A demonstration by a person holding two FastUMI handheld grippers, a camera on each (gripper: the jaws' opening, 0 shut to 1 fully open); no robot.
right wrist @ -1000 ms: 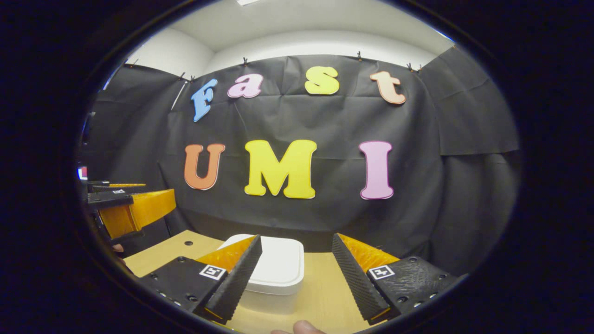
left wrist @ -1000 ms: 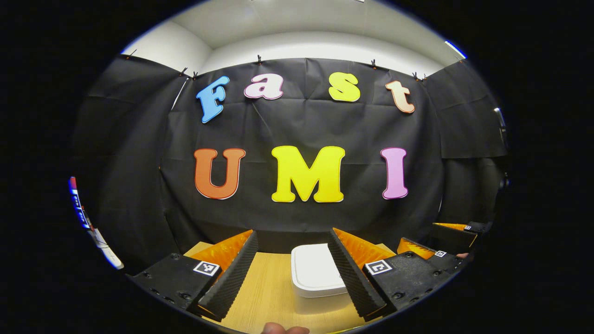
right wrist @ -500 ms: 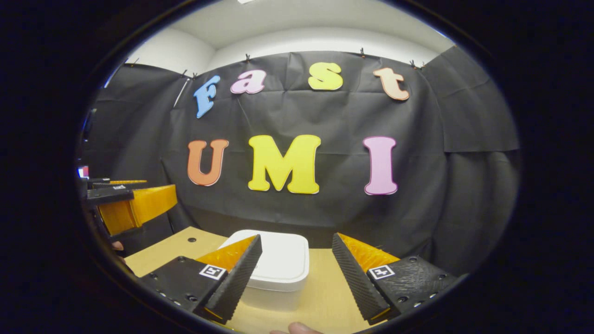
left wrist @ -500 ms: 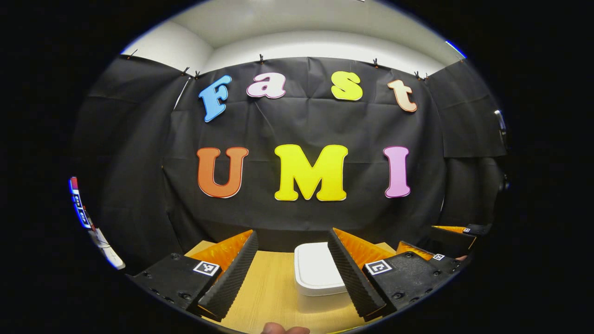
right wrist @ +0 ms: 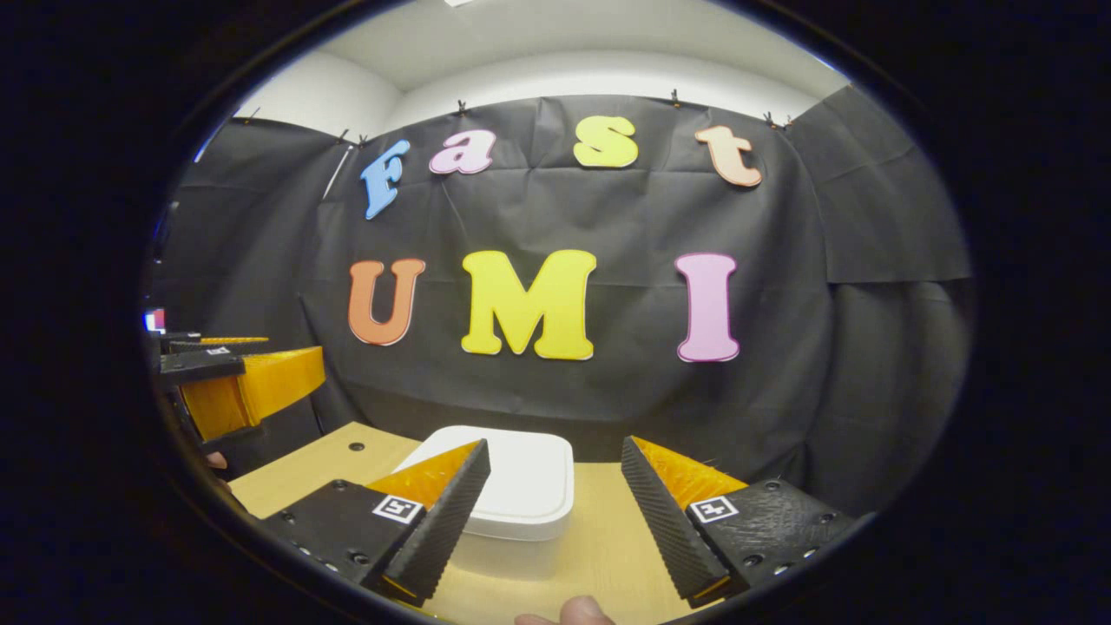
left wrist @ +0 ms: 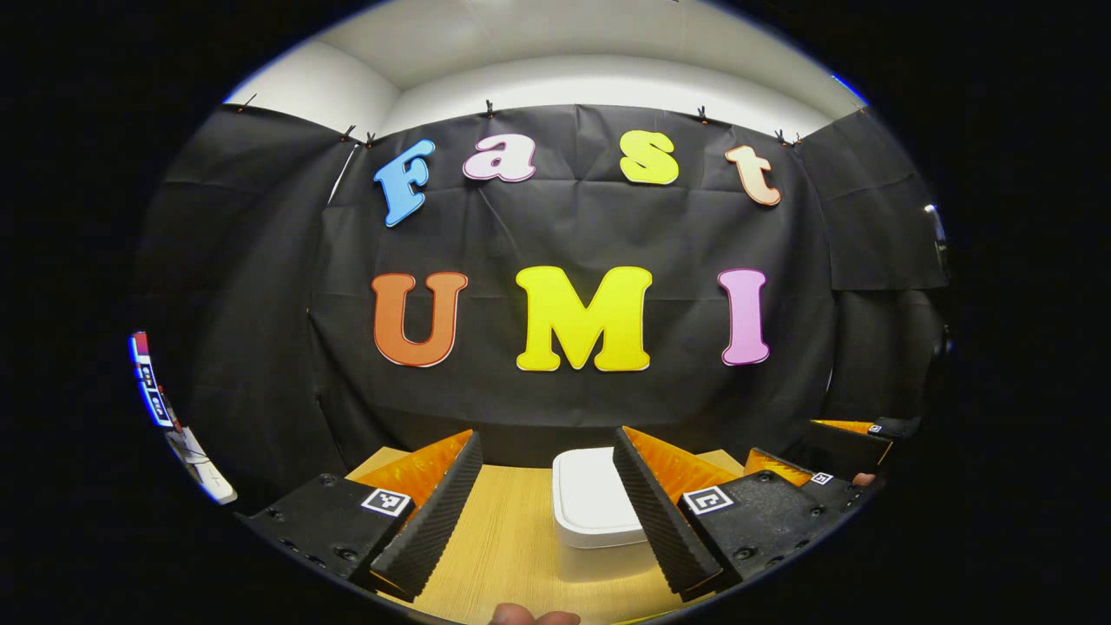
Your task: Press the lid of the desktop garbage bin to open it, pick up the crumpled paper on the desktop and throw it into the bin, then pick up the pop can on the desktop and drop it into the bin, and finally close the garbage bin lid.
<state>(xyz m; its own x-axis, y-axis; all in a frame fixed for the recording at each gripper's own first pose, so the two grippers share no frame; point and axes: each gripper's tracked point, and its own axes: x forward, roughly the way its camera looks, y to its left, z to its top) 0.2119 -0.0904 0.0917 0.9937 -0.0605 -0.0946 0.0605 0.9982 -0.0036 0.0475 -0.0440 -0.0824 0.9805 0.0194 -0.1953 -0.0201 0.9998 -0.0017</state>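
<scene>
**Both grippers poised before a closed bin: risks at the lid press**

The white garbage bin (right wrist: pixel 512 495), lid (left wrist: pixel 594 495) down, stands toward the tabletop's (left wrist: pixel 503 547) far edge. The right gripper (right wrist: pixel 555 512) and the left gripper (left wrist: pixel 547 508) hover spread wide, holding nothing. A press landing off the lid's centre, or delivered at a slant, would likely slide the light bin toward the far edge instead of releasing the latch. Two grippers converging near one lid also risk collision. Paper and can positions cannot be told.

The right gripper (right wrist: pixel 555 512) is held with jaws apart above the surface (right wrist: pixel 608 547). The white bin (right wrist: pixel 512 486), lid shut, is seen near the far edge. The left gripper (right wrist: pixel 239 391) is seen beyond the left edge.
</scene>
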